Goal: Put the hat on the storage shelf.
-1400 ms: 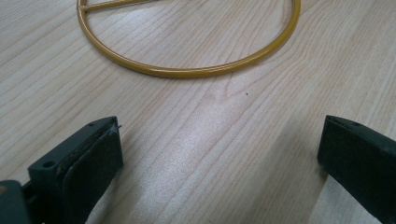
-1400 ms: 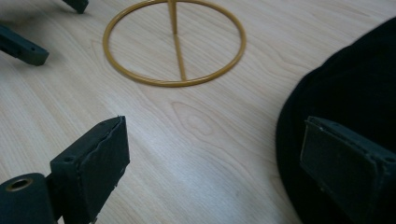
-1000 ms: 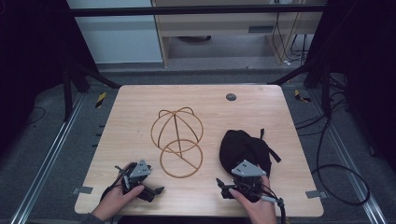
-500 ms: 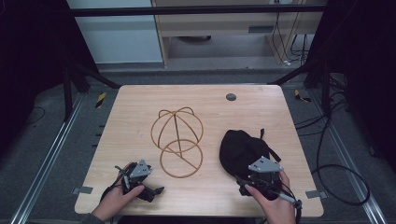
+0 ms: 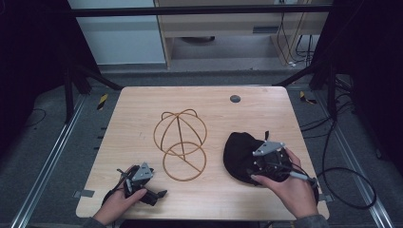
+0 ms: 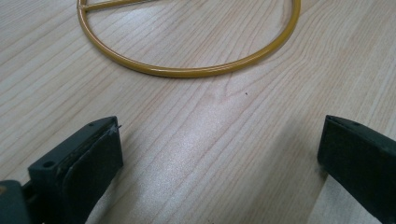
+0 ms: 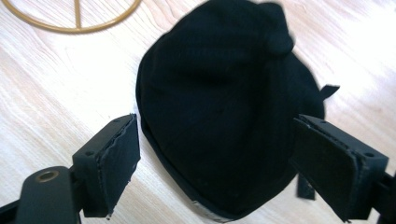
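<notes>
Because the black fabric cap (image 5: 242,154) lies slumped on the pale wooden desk (image 5: 142,109), just to the right of the gold wire hat stand (image 5: 180,142), it looks soft and light, a thing that will fold and sag rather than keep its dome when lifted. In the right gripper view the cloth (image 7: 219,116) shows creases and a small button at the crown, with a thin strap end poking out at its far side; nothing about it seems fragile or slippery, and woven cloth should give the pads good friction. The right gripper (image 5: 256,164) hangs over the cap's near edge with its jaws spread either side of the crown; they have just been closing a little, the cap lies between them, and the pads do not press on it.

A pinch on loose crown fabric would probably gather only one layer and let the rest droop. The firmer place to take hold is likely the stitched rim nearest the gripper, where the cloth is doubled, or the stiffer brim if one lies underneath, which I cannot tell.

The left gripper (image 5: 149,190) rests low on the desk, in front of and left of the stand's ring base (image 6: 187,70), jaws wide apart with bare wood between them. That stand is thin wire, probably light, and may slide if the cap drags across it.
</notes>
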`<state>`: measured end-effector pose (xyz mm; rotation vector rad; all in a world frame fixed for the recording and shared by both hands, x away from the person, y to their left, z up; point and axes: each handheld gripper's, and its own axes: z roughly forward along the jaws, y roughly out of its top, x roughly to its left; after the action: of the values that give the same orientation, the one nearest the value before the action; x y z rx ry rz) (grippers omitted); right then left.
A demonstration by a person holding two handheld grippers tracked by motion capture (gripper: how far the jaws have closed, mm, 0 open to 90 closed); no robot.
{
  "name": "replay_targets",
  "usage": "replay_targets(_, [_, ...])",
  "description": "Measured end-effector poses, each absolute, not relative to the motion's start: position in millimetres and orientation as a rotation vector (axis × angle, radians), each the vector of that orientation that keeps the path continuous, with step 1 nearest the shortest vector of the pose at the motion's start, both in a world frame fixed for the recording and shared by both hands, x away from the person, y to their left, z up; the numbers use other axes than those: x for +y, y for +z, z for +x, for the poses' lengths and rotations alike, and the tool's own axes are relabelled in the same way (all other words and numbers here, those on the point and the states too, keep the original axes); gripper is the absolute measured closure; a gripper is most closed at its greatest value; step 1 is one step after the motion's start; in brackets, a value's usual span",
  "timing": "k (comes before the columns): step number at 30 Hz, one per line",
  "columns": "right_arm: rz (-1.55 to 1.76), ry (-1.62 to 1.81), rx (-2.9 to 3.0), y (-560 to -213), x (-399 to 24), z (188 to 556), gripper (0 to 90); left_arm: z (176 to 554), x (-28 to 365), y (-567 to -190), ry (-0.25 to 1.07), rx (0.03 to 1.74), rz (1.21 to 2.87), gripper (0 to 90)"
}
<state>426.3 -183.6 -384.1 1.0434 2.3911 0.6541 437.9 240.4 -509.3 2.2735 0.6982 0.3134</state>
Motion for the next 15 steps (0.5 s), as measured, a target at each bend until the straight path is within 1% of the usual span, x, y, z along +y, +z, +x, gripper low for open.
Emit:
replay_targets(3, [1.021,0.621,2.411,-372,-183,433,18.6,438,240,-509,0.313,0.698,2.274,0.0])
replay_targets(4, [1.007,0.620,2.426,-362,-182,440,20.6,438,240,-509,0.313,0.698,2.274,0.0])
replay_targets(5, [1.004,0.625,2.437,-358,-181,443,20.8,438,240,-509,0.313,0.698,2.274,0.0])
replay_targets(10, [0.994,0.592,2.479,-346,-176,459,21.0,438,240,-509,0.312,0.699,2.273,0.0])
replay_targets(12, [0.980,0.586,2.492,-341,-171,472,22.1,438,240,-509,0.313,0.698,2.274,0.0])
replay_targets(15, [0.971,0.598,2.515,-340,-167,479,24.8,438,240,-510,0.312,0.703,2.268,0.0])
